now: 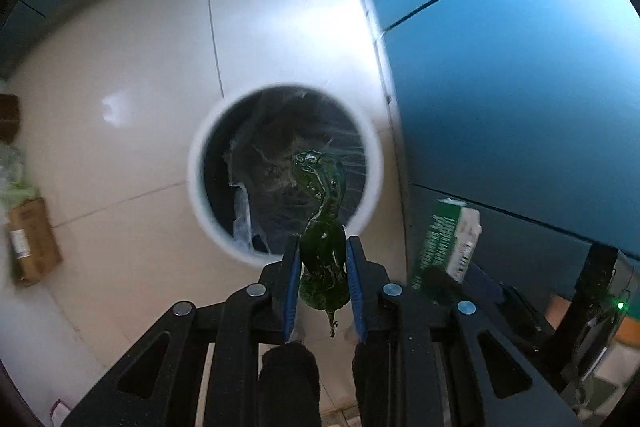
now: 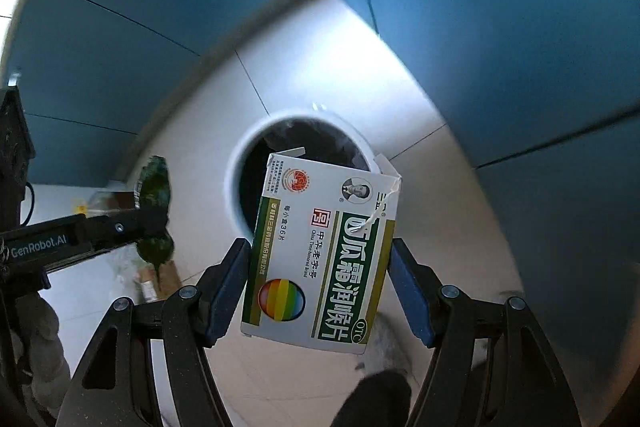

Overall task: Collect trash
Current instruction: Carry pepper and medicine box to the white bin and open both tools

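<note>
Both tongs are loaded and hang over the bin. Left gripper is closed on a crumpled green wrapper: blue pads pinch its lower part from both sides, top end twists up and its tail dangles below the pads. From the left cam the wrapper overlaps the near-right part of the white bin rim; bin has a dark liner w/ clear plastic inside.

Right gripper clamps a white-and-green medicine box by its two long edges, jaws fairly wide apart to fit it. Box is tilted, torn-open flap end toward the bin, printed face w/ rainbow ball toward the cam. Flap end overlaps the bin's near rim.

Bin stands on pale floor tiles, close to the teal cabinet fronts. A brown cardboard box lies at the floor's left edge, well apart from the bin; other stuff beside it is too blurred, maybe bags.
</note>
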`<state>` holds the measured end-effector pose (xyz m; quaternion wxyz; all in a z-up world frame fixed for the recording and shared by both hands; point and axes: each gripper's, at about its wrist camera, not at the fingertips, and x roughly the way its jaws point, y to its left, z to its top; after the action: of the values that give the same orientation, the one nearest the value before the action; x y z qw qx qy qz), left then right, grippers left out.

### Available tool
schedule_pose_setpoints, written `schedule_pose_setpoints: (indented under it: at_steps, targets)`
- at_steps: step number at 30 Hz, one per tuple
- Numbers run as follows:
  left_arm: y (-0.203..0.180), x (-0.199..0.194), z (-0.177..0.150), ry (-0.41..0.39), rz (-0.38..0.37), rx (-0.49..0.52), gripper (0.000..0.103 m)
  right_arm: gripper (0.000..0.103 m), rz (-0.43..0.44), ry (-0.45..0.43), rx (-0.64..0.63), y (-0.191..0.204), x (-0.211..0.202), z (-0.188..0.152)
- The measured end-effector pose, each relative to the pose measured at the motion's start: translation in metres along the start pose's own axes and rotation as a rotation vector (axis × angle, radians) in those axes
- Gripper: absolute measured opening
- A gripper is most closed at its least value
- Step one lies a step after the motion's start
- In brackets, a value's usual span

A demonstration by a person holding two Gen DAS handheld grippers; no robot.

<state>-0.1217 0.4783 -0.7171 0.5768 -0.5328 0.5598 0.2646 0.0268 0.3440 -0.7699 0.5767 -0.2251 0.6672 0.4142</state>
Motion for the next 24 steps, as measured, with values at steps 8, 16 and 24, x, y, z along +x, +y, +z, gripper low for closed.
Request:
schedule_pose_setpoints:
  at_steps: [8,16,24]
  targets:
    - [0.028,0.064,0.015,-0.016,0.058,0.006,0.085,0.103,-0.077,0.088,-0.083,-0.003,0.100,0.023]
    - [0.037,0.024,-0.016,-0.192,0.305,0.064,0.101,0.103,-0.211,0.004,-0.156,0.007,0.068,-0.011]
    - [0.029,-0.045,-0.064,-0.285,0.389,0.040,0.101,0.103,-0.280,-0.058,-0.210,0.040,-0.010,-0.014]
